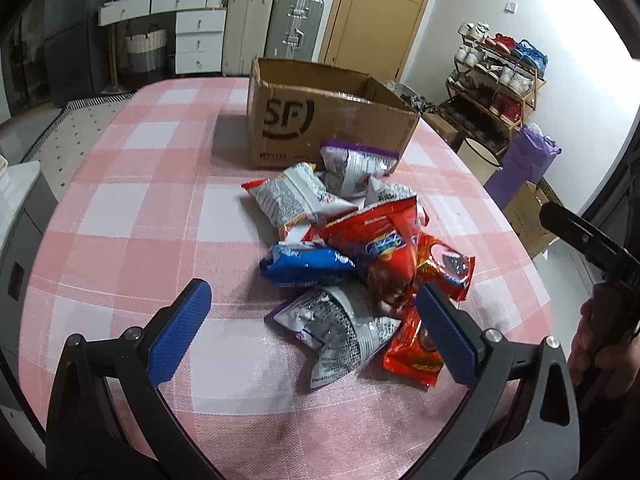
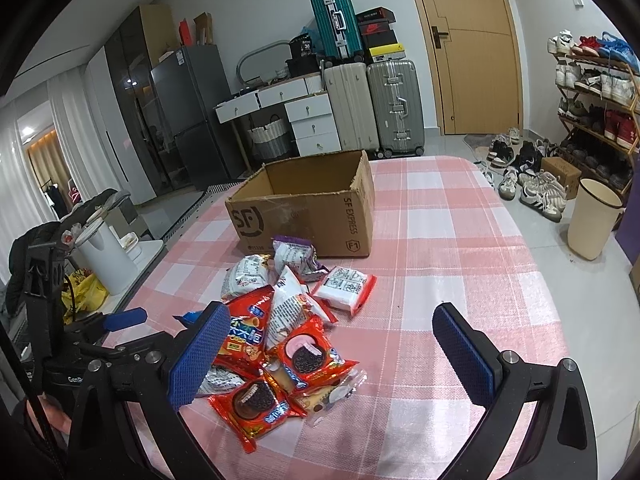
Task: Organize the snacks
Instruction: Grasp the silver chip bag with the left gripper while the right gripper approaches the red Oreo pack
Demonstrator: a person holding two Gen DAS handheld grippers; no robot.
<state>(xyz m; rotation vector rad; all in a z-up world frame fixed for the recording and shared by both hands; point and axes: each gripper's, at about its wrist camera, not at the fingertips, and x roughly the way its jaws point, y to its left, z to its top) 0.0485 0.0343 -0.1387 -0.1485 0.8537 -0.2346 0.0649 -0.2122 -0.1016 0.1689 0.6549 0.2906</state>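
Several snack packets lie in a heap (image 1: 352, 256) (image 2: 288, 332) on the pink checked tablecloth (image 1: 160, 208): red cookie packs (image 2: 308, 356), a blue pack (image 1: 308, 264), a big red bag (image 1: 384, 248) and silver packs (image 1: 340, 328). Behind the heap stands an open cardboard box (image 1: 320, 120) (image 2: 308, 208), empty as far as the right wrist view shows. My left gripper (image 1: 316, 328) hovers open above the near silver pack. My right gripper (image 2: 332, 356) is open over the heap's near right side, holding nothing.
Suitcases (image 2: 372, 108) and white drawers (image 2: 312, 120) stand by the far wall beside a wooden door (image 2: 468, 48). A shoe rack (image 2: 596, 100), loose shoes and a cream bin (image 2: 592, 224) sit right of the table. The other hand-held gripper (image 2: 80, 336) shows at the left.
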